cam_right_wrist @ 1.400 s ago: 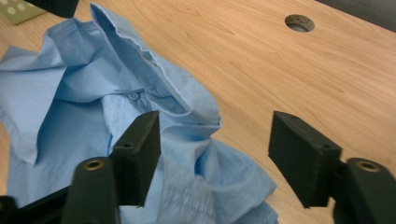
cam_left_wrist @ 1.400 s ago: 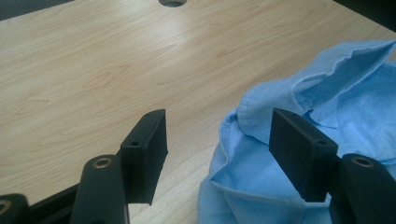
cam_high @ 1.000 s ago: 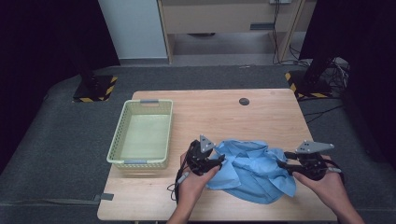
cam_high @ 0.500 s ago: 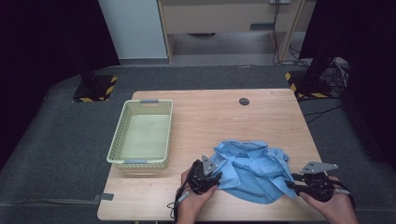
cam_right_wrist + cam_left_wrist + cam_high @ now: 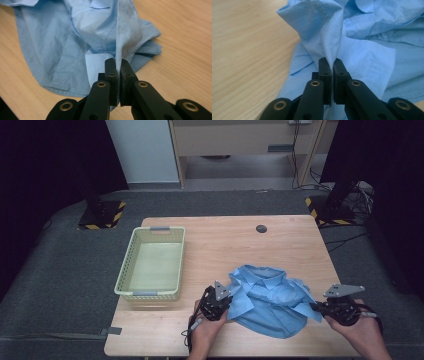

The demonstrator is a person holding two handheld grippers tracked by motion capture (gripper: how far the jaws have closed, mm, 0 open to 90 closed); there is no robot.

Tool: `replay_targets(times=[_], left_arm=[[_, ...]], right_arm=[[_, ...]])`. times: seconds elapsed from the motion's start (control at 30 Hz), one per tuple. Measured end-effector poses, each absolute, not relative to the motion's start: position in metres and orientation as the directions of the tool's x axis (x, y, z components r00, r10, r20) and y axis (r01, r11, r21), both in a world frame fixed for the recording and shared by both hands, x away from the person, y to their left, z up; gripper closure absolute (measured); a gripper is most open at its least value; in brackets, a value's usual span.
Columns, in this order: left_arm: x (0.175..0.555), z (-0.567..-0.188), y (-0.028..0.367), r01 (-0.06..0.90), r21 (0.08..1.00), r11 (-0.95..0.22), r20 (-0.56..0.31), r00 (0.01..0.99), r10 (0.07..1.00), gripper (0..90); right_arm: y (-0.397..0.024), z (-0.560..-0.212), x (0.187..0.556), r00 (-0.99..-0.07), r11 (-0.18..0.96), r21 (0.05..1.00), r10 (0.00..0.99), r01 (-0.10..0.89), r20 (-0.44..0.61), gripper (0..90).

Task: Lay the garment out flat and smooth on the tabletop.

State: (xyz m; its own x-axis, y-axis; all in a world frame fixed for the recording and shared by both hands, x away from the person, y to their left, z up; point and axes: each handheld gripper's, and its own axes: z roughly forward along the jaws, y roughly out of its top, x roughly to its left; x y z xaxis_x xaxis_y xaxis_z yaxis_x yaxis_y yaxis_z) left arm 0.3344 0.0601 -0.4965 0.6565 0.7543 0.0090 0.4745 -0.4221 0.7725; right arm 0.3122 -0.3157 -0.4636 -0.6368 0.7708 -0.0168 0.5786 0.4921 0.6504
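Near us, our left gripper has just squeezed tight on a fold of the blue shirt. Our right gripper has just pinched its other side. The shirt lies crumpled on the table, right of the basket. We think it is soft, light and floppy, so the edges are good to hold.
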Motion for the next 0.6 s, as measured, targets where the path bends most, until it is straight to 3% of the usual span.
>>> replay_targets(times=[0.27, 0.6], left_arm=[[0.342, -0.478, 0.08, 0.477, 0.804, -0.356, -0.007, 0.606, 0.796, 88.2], [0.35, -0.471, 0.104, 0.505, 0.802, -0.319, -0.008, 0.542, 0.84, 88.6]], right_arm=[[-0.342, -0.445, 0.346, -0.617, 0.523, 0.582, 0.786, 0.623, -0.045, 88.5], [-0.365, -0.451, 0.385, -0.571, 0.503, 0.512, 0.821, 0.696, -0.03, 88.2]])
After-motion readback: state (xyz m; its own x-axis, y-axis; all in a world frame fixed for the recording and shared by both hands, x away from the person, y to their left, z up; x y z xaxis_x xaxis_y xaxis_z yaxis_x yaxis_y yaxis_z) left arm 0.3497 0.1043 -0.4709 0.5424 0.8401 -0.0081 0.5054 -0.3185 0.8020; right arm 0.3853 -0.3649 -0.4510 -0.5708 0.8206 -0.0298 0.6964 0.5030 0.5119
